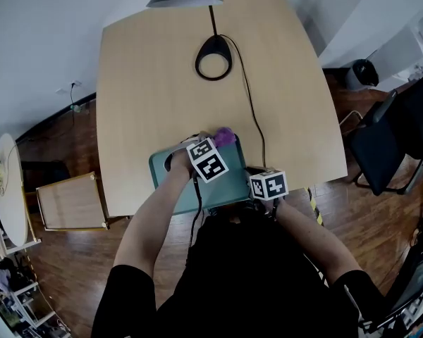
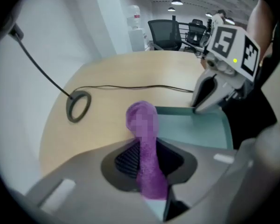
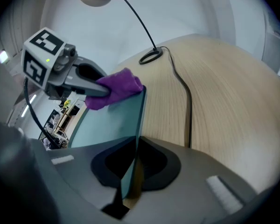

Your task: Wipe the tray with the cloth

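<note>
Fingers [image 2: 123,160] of the left gripper [image 2: 148,167] pinch a purple cloth [image 2: 143,125], the jaws closed part-way on the bunched fabric, which sticks out past the tips. In the head view, the cloth hangs over the one o'clock corner of a teal tray [image 1: 233,185]. The tray lies at the six o'clock edge of a pale wooden table [image 1: 155,69]. The right gripper [image 3: 130,178], at the tray's four o'clock corner, has its jaws clamped on the tray's thin rim. At twelve o'clock from the tray stands the black ring base of a desk lamp [image 1: 213,58], its cable [image 1: 252,104] trailing toward the tray's right side. The person's forearms [image 1: 151,224] reach in from six o'clock.
</note>
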Available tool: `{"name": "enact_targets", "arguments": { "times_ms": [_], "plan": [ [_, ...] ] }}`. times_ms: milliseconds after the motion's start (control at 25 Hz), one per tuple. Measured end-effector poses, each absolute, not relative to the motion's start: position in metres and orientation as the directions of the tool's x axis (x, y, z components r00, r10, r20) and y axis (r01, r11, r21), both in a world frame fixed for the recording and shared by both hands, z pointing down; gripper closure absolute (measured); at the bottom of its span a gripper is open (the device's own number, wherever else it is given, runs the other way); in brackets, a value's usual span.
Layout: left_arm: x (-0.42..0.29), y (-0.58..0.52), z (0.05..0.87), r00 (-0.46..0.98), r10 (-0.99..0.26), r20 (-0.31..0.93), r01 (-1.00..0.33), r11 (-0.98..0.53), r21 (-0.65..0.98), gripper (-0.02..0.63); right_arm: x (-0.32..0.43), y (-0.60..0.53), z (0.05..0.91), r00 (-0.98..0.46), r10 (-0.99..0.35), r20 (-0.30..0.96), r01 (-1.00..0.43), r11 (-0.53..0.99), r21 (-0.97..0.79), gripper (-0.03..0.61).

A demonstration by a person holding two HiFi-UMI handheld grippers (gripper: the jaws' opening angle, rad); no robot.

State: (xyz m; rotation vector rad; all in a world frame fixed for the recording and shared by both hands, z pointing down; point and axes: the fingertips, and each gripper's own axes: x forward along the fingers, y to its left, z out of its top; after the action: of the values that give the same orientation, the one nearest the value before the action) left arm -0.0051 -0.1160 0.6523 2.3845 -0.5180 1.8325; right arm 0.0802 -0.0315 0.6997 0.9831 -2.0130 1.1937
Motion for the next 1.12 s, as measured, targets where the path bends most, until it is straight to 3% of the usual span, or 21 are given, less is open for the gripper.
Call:
{"name": "enact_targets", "arguments": {
  "times_ms": [120,400,800,1120],
  "plan": [
    [0.014,-0.141,0.654,0.209,-0.229,0.951,-0.251,-0.952,-0.174,0.509,0.092,-0.037,0.698,-0.555,-0.290,0.780,-0.823,0.324,-0.466,0.551],
    [0.032,-0.081,0.686,0.225,-0.100,0.969,-0.131,-0.989,-0.071,0.509,0.093,-0.034,0.701,-0.551,-0.288,0.783,-0.825,0.326,-0.461,0.551],
    [0.051,0.077,0.683,0.298,0.191,0.935,0.097,-0.981,0.170,0.509,0.099,-0.032,0.707,-0.531,-0.297,0.793,-0.839,0.310,-0.446,0.551],
    [0.051,0.082,0.684,0.325,0.201,0.924,0.088,-0.979,0.182,0.511,0.100,-0.034,0.708,-0.505,-0.313,0.804,-0.856,0.304,-0.419,0.554]
  ]
}}
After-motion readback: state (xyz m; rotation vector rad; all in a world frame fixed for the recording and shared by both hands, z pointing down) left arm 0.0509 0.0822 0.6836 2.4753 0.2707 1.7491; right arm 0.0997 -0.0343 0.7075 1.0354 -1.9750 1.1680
